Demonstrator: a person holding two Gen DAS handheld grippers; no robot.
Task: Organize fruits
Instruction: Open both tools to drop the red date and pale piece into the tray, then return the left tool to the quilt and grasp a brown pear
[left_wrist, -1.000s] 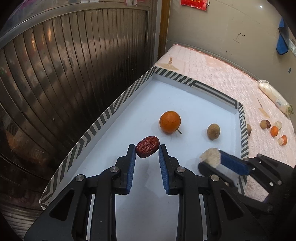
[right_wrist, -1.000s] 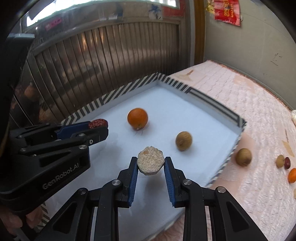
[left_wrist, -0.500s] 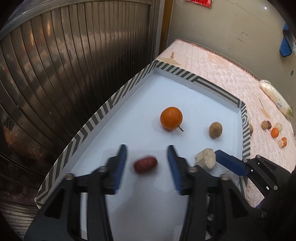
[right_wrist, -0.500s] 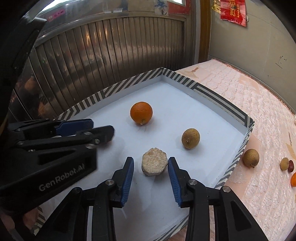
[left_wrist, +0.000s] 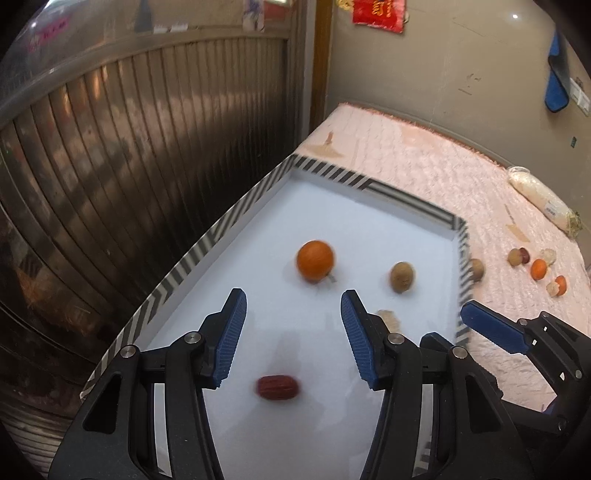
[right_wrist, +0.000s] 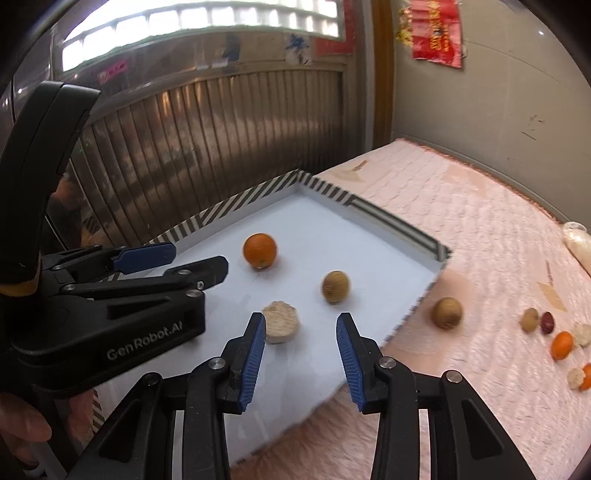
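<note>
Far left in the left wrist view: striped rim of the white tray (left_wrist: 192, 254), ribbed metal shutter (left_wrist: 129, 147) behind it. Next, left gripper (left_wrist: 293, 314), jaws apart and empty, having just been opening; red date (left_wrist: 277, 387) lying free on the tray floor below and between the pads, touching neither. Further in, orange (left_wrist: 316, 260), then brown longan (left_wrist: 402, 277), both resting inside the tray. Right of those, pale rough-cut chunk (right_wrist: 280, 321) just beside the inner pad of the right gripper (right_wrist: 301, 332), also spread and holding nothing, jaws having just been opening. Beyond the tray's right wall, on the pink mat (right_wrist: 480, 229), one more longan (right_wrist: 447, 313) near the rim, then a loose cluster of small fruits (right_wrist: 554, 332) well apart.

Step in hand, by judgement: clearing both releases. Best done by backing straight up and away, pads kept wide, no sideways sweep near date or chunk, both light and likely to roll or skid. Next pick probably the lone longan outside the rim: approach from above, jaws straddling it, close gently to avoid squirting it along the mat.
</note>
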